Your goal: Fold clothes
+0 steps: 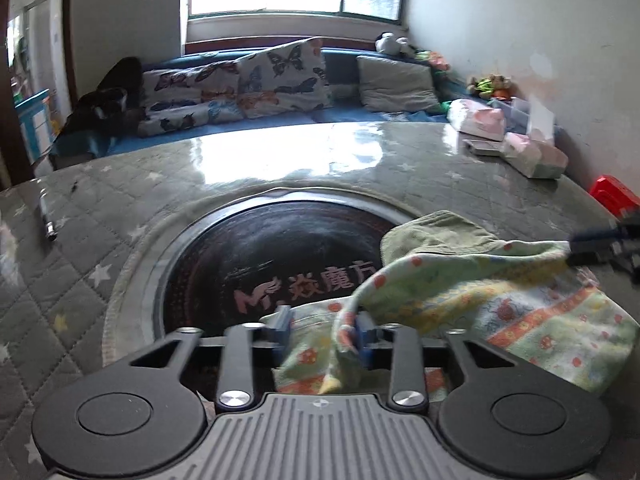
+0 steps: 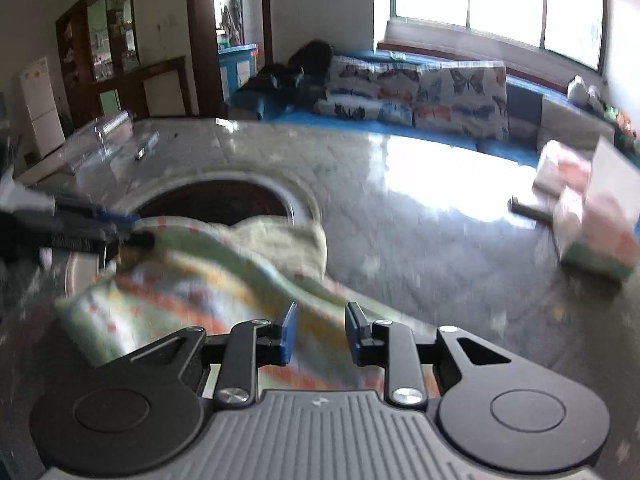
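A light green cloth (image 1: 500,292) with orange and red prints lies crumpled on the table, partly over a round black hotplate (image 1: 280,248). My left gripper (image 1: 324,332) stands open over the cloth's near corner. A fold of that corner leans against its right pad (image 1: 366,336), and the left pad is clear of it. In the right wrist view the cloth (image 2: 192,280) is blurred and runs under my right gripper (image 2: 322,330), which is open with its blue pads apart just above the fabric. Each gripper shows at the edge of the other's view, at the cloth's rim.
The table wears a grey-green quilted cover (image 1: 100,240) with stars under a glossy sheet. Tissue packs (image 1: 532,156) and a red object (image 1: 612,196) sit at the right, a pen (image 1: 47,216) at the left, a clear plastic box (image 2: 108,136) far left. A sofa with butterfly cushions (image 1: 280,76) stands behind.
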Demonstrator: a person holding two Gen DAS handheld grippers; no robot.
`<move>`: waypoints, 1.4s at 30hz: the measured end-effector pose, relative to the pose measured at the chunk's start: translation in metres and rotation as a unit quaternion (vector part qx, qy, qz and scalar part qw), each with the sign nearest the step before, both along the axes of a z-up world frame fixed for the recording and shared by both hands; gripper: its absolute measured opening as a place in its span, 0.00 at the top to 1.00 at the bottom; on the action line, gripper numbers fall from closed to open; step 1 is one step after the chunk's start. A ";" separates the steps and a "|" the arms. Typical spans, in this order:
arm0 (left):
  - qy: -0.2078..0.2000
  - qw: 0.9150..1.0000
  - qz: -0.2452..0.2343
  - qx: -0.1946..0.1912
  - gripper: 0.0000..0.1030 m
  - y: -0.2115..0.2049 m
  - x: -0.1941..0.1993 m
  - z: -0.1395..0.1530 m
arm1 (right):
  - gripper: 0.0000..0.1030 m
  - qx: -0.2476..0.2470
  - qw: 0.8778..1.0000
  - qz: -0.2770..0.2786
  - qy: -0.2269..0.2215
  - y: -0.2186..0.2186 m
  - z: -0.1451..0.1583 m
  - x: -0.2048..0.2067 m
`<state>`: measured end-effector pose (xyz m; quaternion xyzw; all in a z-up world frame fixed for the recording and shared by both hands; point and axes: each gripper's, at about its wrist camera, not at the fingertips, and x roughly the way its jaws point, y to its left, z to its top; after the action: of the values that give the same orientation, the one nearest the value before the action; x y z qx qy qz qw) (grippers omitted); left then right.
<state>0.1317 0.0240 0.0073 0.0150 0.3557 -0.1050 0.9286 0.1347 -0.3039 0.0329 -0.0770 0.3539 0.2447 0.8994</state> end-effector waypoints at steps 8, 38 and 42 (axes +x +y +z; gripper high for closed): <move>-0.001 0.998 0.053 0.032 0.59 0.011 0.006 0.001 | 0.76 0.022 0.999 -0.042 0.024 -0.019 -0.019 -0.001; 0.031 0.998 -0.013 -0.062 0.80 -0.052 0.035 -0.008 | 0.78 0.024 0.999 -0.038 0.020 0.033 -0.029 0.045; 0.027 0.997 -0.015 -0.071 0.79 -0.048 0.028 -0.003 | 0.77 0.026 0.999 -0.034 0.006 0.031 -0.018 0.036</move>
<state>0.1592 -0.0242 0.0045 -0.0481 0.3717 -0.1441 0.9158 0.1705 -0.2733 0.0146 -0.0397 0.3554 0.2236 0.9067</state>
